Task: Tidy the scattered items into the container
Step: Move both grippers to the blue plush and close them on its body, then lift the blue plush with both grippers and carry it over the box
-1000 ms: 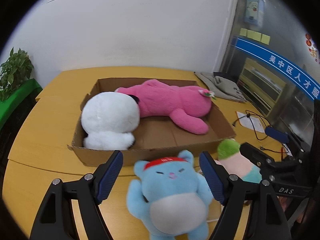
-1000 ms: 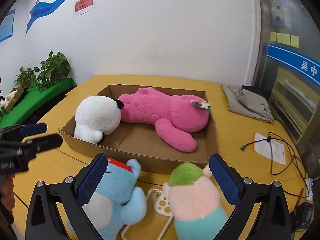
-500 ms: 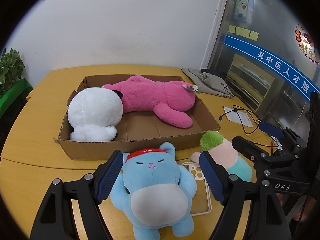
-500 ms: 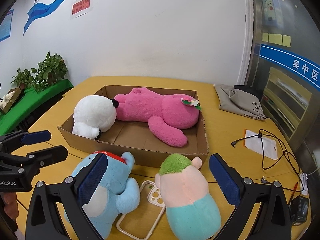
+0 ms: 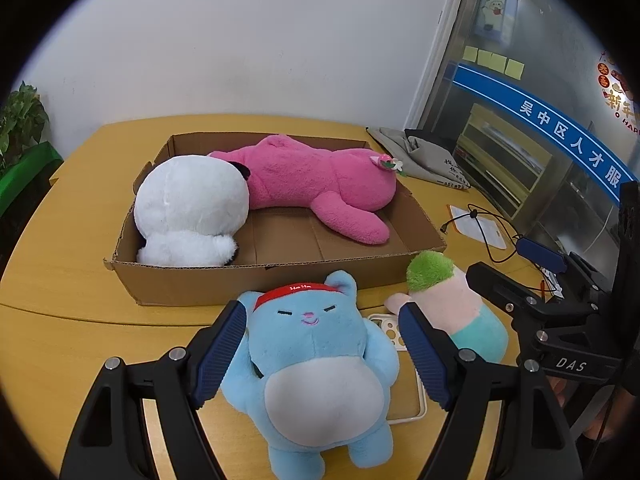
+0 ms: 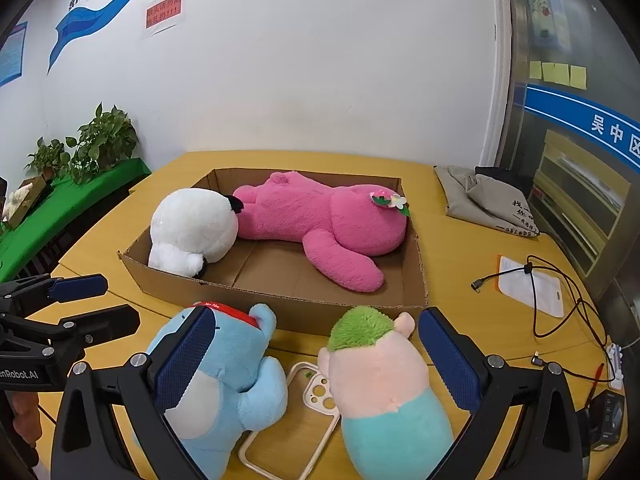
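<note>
A shallow cardboard box (image 5: pixel 256 280) (image 6: pixel 352 308) on the yellow table holds a white plush (image 5: pixel 192 204) (image 6: pixel 192 232) and a pink plush (image 5: pixel 316 184) (image 6: pixel 320 220). In front of it lie a blue plush with a red headband (image 5: pixel 316 360) (image 6: pixel 224 376), a pink plush with green hair (image 5: pixel 452 304) (image 6: pixel 380 380), and a cream phone case (image 5: pixel 400 388) (image 6: pixel 288 428). My left gripper (image 5: pixel 324 356) is open around the blue plush. My right gripper (image 6: pixel 316 356) is open around the green-haired plush.
A grey cloth bag (image 6: pixel 484 204) lies at the back right. A black cable (image 6: pixel 560 300) and a white sheet (image 6: pixel 528 288) lie on the right of the table. Potted plants (image 6: pixel 100 144) stand on a green shelf to the left.
Both grippers have pulled back from the box, so the blue and green-haired plushes show more fully between their open fingers. The phone case has come into view.
</note>
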`<control>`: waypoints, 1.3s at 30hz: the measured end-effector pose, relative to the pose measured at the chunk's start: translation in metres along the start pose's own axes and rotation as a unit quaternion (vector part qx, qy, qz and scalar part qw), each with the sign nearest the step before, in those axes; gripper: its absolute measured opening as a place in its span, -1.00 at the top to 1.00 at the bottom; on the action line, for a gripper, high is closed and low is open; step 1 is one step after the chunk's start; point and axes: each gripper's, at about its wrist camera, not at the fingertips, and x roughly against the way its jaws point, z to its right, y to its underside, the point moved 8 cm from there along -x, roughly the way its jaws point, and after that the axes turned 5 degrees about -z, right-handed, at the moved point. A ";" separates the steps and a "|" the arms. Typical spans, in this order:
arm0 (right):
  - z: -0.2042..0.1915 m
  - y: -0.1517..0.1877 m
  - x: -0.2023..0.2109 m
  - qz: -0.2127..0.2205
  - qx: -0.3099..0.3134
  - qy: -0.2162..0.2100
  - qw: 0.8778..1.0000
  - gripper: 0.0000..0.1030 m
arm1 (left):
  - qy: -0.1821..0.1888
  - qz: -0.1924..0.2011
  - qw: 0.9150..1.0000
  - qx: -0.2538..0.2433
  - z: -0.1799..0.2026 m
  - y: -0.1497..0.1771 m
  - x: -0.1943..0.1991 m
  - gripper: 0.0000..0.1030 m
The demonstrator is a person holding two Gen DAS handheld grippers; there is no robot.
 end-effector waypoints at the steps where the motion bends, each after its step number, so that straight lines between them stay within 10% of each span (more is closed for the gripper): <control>1: -0.001 0.000 0.000 -0.001 -0.001 -0.005 1.000 -1.00 | 0.000 -0.001 1.000 0.003 -0.001 0.000 -0.001 -0.53; 14: -0.033 0.022 0.006 0.017 0.077 -0.082 0.993 -1.00 | 0.042 -0.061 0.997 0.017 -0.033 0.004 -0.030 -0.53; 22: -0.107 0.078 -0.013 0.001 0.217 -0.166 0.962 -1.00 | 0.079 -0.153 0.985 -0.004 -0.032 0.032 -0.088 -0.53; 30: -0.136 0.117 -0.080 -0.063 0.294 -0.164 0.939 -1.00 | 0.133 -0.197 0.971 -0.016 -0.027 0.056 -0.111 -0.52; 39: -0.132 0.128 -0.073 -0.071 0.286 -0.185 0.937 -0.63 | 0.167 -0.198 0.966 -0.023 -0.025 0.070 -0.101 -0.12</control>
